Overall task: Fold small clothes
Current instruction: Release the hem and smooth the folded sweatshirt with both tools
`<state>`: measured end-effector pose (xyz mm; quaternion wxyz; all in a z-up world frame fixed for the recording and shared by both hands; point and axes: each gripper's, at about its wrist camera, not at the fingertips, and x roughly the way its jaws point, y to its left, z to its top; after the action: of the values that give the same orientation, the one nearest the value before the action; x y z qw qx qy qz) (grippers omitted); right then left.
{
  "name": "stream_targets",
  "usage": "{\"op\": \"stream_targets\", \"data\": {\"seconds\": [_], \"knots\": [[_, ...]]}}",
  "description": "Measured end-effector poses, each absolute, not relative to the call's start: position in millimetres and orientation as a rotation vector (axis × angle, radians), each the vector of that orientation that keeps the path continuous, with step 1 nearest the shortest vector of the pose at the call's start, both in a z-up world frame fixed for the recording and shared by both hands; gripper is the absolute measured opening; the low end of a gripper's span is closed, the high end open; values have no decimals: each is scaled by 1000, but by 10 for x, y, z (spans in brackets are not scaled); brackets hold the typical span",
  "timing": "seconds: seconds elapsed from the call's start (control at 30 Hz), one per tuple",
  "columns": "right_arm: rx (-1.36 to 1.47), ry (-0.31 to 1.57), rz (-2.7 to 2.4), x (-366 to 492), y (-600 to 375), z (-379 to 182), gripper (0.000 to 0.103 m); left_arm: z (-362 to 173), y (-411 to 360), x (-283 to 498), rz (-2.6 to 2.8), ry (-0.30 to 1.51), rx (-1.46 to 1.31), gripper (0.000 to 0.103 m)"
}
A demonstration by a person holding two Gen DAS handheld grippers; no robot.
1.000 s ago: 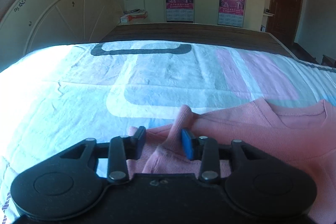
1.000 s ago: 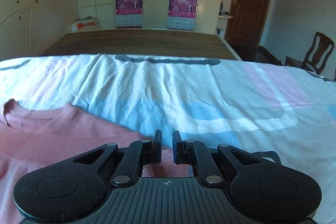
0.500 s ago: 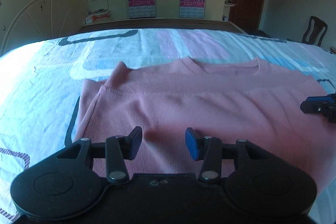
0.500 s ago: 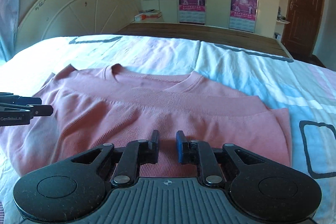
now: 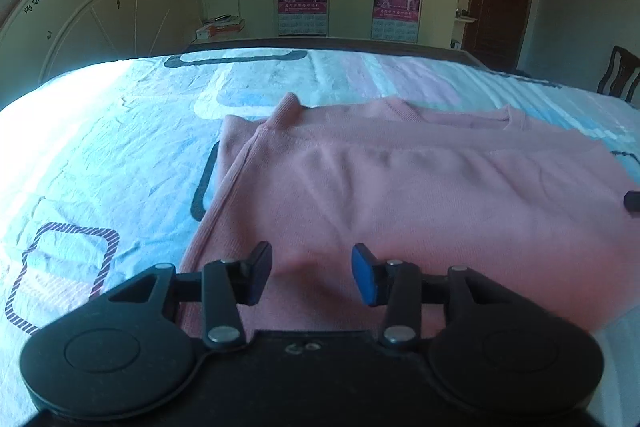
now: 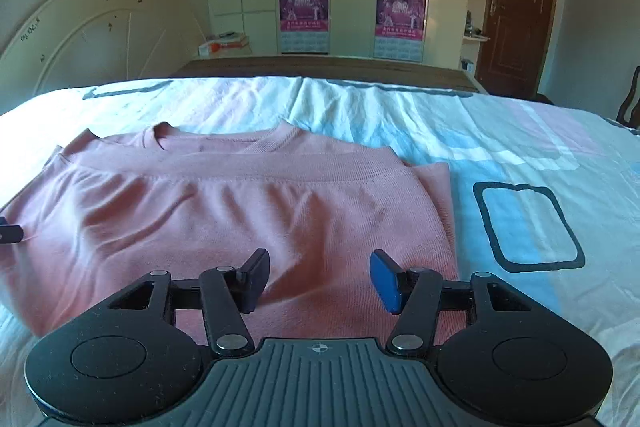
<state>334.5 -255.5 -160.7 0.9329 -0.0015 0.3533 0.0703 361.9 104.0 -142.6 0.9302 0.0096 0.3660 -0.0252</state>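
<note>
Comparing with half a second ago: right gripper (image 6: 318, 277) jaws, then nearly together, now stand wide apart and hold nothing; left gripper (image 5: 312, 277) jaws were already parted and are spread about as wide now, likewise empty. Both cameras sit slightly farther back from the garment than before. A full second ago each gripper was down at an edge of the cloth, the left with pink fabric between its fingers.

Item 1: pink sweater (image 5: 420, 195), one, lying folded on the bed (image 5: 100, 147), lower part turned up over the chest so that its ribbed hem runs just below the neckline (image 6: 224, 143). A sleeve edge shows beyond the fold at each side. The right-wrist view shows some ripples on the left half.

Item 2: grippers, two, each with one black pad and one blue pad (image 6: 384, 281). Both are level, pointing forward across the garment toward the headboard end, fingertips over the near edge of the sweater; whether they touch the cloth cannot be told. Each gripper's tip appears at the margin of the other's view: left gripper (image 6: 10, 233) at the sweater's left side, right gripper (image 5: 632, 203) at its right side.

Item 3: bedsheet, one, pale blue with pink and dark outlined rectangles (image 6: 528, 227).

Item 4: posters (image 6: 304, 3) on the wardrobe, four, in two columns.

Item 5: dark door (image 6: 516, 7), one.
</note>
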Motion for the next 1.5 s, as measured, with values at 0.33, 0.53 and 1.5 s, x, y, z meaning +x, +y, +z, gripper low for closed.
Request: {"op": "stream_targets", "data": {"seconds": [0.33, 0.53, 1.5], "knots": [[-59, 812, 100, 2997, -2681, -1930, 56, -1672, 947, 3502, -56, 800, 31, 45], [-22, 840, 68, 2945, -2771, -1886, 57, -1643, 973, 3414, -42, 827, 30, 45], [-79, 736, 336, 3558, -1554, -1773, 57, -1640, 792, 3880, 27, 845, -17, 80]]}}
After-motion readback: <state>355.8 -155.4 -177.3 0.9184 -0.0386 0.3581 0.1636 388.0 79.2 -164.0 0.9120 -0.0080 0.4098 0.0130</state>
